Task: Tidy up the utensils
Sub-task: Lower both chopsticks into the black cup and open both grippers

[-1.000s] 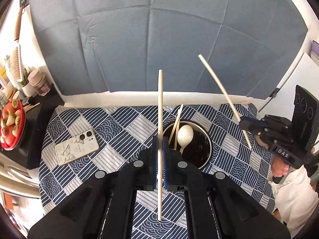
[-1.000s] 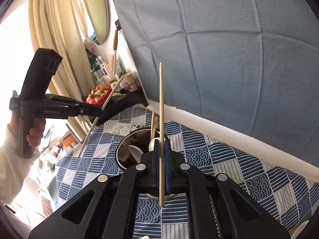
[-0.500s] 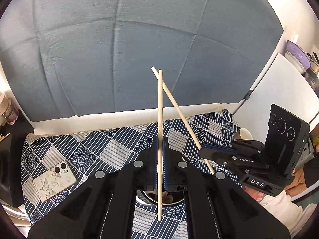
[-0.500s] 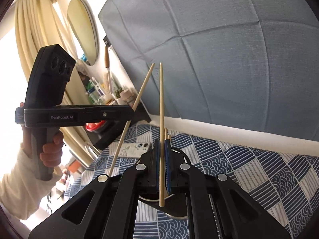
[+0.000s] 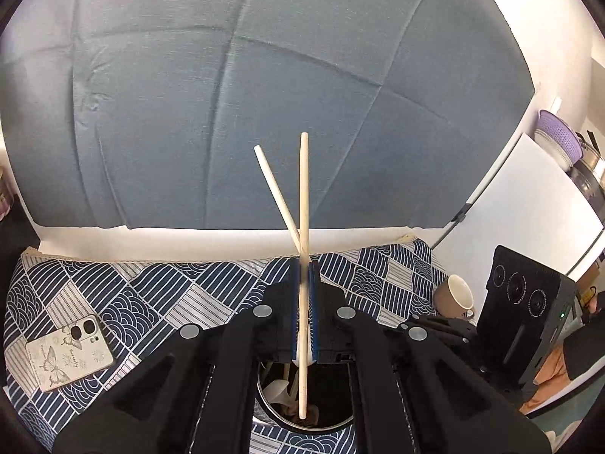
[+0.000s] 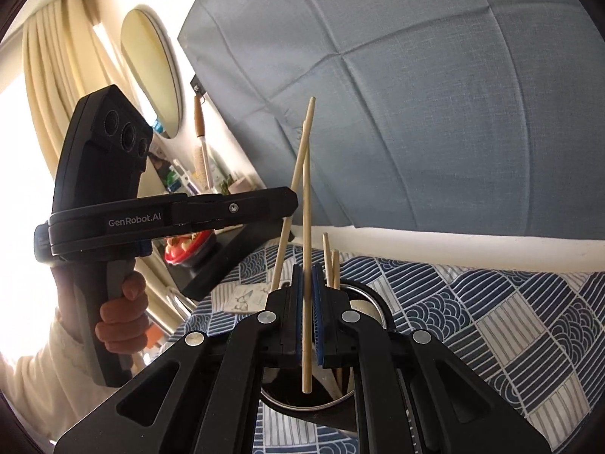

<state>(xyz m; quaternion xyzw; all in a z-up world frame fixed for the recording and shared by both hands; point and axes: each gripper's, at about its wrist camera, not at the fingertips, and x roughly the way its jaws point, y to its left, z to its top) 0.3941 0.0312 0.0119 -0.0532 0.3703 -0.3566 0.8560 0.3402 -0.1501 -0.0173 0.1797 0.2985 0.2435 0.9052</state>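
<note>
I take the utensil pot (image 5: 302, 412) as my landmark; it stands on the tabletop (image 5: 159, 295), directly beneath both grippers. My left gripper (image 5: 302, 310) hangs above it, gripping one chopstick (image 5: 303, 196) upright, its lower tip over the pot's mouth. My right gripper (image 6: 307, 314) sits above the pot too, with a second chopstick (image 6: 306, 196) between its jaws, tip over the opening. The two sticks cross above the pot. More chopsticks (image 6: 329, 261) stand inside it. A phone (image 5: 68, 352) lies left of the pot, a mug (image 5: 455, 297) right of it, and a cloth backdrop (image 5: 227, 94) rises behind.
</note>
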